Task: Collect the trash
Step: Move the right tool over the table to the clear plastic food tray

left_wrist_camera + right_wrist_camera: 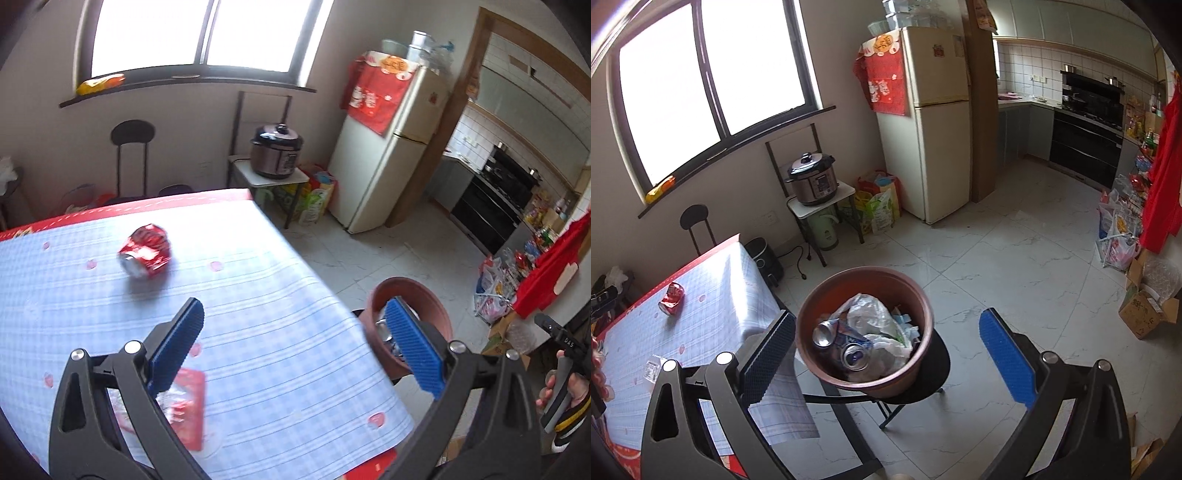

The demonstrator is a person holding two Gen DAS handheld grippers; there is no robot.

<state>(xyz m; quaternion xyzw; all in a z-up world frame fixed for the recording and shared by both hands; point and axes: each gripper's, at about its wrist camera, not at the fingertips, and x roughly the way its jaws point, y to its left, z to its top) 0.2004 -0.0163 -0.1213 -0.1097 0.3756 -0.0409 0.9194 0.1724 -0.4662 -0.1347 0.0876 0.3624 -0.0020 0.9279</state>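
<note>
1. Now, through my left wrist camera: my left gripper (295,350) hangs over the near edge of the table (258,295), jaws spread wide with nothing between them. I judge they are wide because they carry nothing and are ready for the next piece of trash.
2. Ahead of me lies a crushed red can (146,251), on its side on the checked cloth, well apart from my fingers. Under my left finger lies a red-and-clear wrapper (184,402), flat on the table. Both look like trash not yet collected.
3. The brown bucket (436,302) peeks out behind my right finger, off the table's edge, so a short swing would reach it.
4. At the far right, a hand (565,391) grips the handle of the other tool.
5. Next, through my right wrist camera: my right gripper (886,354) has its jaws wide apart too, and empty, framing the bucket (812,306) from above.
6. Standing on a dark stool (934,365) just beside the table, the bucket already holds two blue cans (842,343) and crumpled plastic (875,321).
7. Far off to the left, the red can (672,298) lies on the table.
</note>
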